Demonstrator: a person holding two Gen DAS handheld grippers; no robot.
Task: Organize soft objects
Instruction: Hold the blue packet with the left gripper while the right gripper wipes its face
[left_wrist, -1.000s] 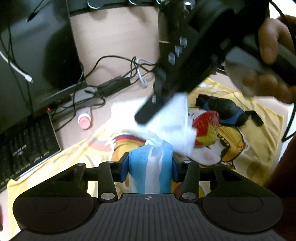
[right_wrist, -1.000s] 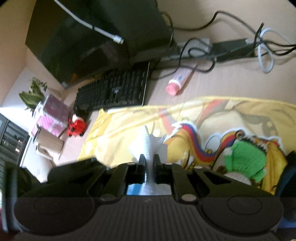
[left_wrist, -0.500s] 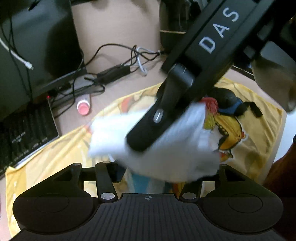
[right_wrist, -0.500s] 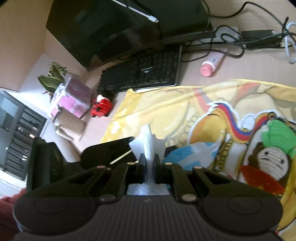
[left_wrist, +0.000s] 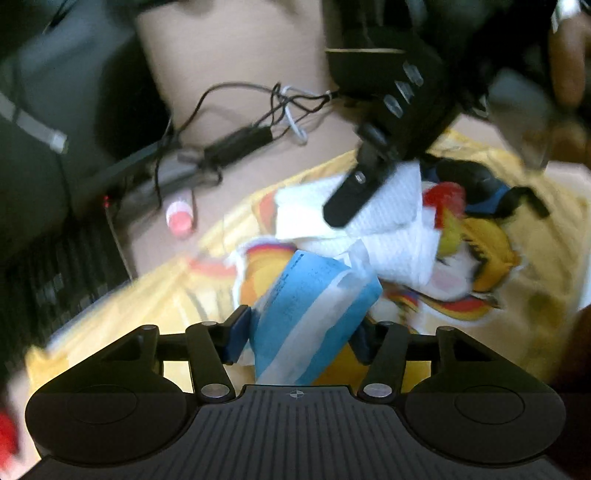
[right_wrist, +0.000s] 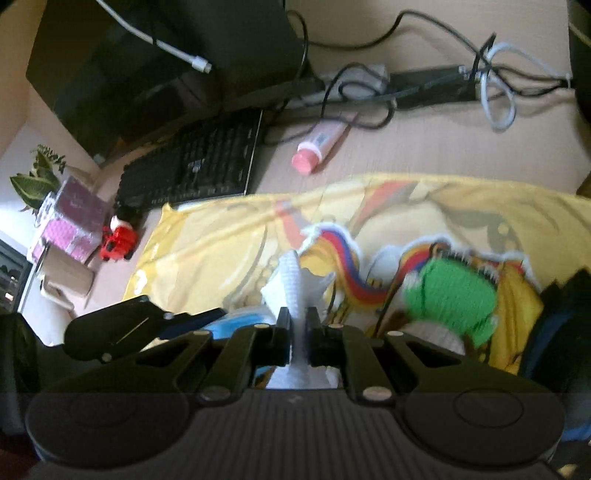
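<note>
A blue and white tissue pack (left_wrist: 314, 306) sits tilted between the pads of my left gripper (left_wrist: 299, 336), which is shut on it above the yellow printed cloth (left_wrist: 535, 266). A white tissue (left_wrist: 391, 236) trails from the pack's top up to my right gripper (left_wrist: 343, 210), held by a hand at the upper right. In the right wrist view my right gripper (right_wrist: 297, 332) is shut on that tissue (right_wrist: 291, 280). A crocheted doll with a green cap (right_wrist: 450, 295) and a dark blue and black soft item (left_wrist: 476, 177) lie on the cloth (right_wrist: 221, 236).
Behind the cloth are a black keyboard (right_wrist: 199, 162), a monitor (right_wrist: 147, 55), a pink-capped tube (right_wrist: 317, 144) and tangled cables (right_wrist: 495, 92). A red toy (right_wrist: 118, 240), a pink box (right_wrist: 70, 221) and a plant (right_wrist: 37, 177) stand at the left.
My right gripper swept the tissue close across the left camera, then drew back up and right, spreading the tissue. The pack tipped over to the right between my left pads.
</note>
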